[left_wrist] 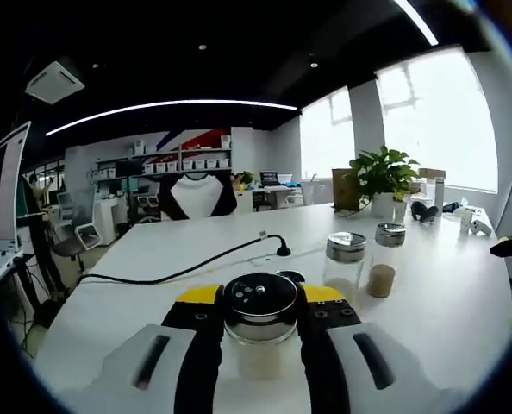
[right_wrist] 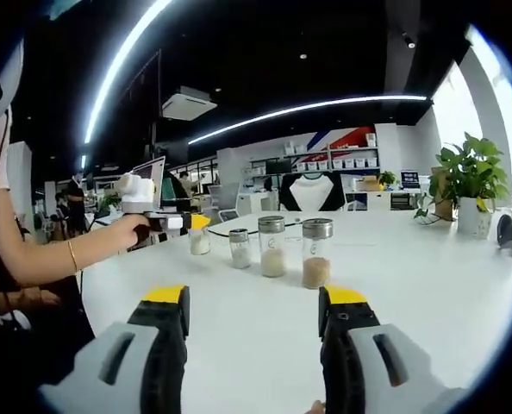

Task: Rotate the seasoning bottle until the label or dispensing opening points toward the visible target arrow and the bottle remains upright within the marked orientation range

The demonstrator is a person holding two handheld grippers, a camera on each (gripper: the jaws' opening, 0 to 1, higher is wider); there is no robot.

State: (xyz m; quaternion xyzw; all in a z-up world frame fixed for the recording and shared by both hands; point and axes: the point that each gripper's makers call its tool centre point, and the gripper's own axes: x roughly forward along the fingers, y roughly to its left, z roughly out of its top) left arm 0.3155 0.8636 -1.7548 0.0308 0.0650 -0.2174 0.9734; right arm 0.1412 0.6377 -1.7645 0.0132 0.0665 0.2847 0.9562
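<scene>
We are clamping the left gripper's (left_wrist: 260, 323) fingers on the seasoning bottle (left_wrist: 259, 321) standing on the counter (left_wrist: 446, 302); the right gripper's (right_wrist: 254, 323) fingers are hanging apart. We are aiming to twist slowly, keeping it vertical.

Open-plan office, black ceiling (left_wrist: 239, 43), curved white light strips (left_wrist: 170, 107) glowing overhead. Bright windows (left_wrist: 446, 121) letting daylight in along one side. Long white desk (left_wrist: 196, 250) stretching toward back wall. Potted plant (left_wrist: 381, 177) sitting near windows. Shelves with white boxes (left_wrist: 191, 162) standing against far wall beneath red-and-blue stripes. Ceiling air-conditioner unit (right_wrist: 189, 104) hanging overhead.
</scene>
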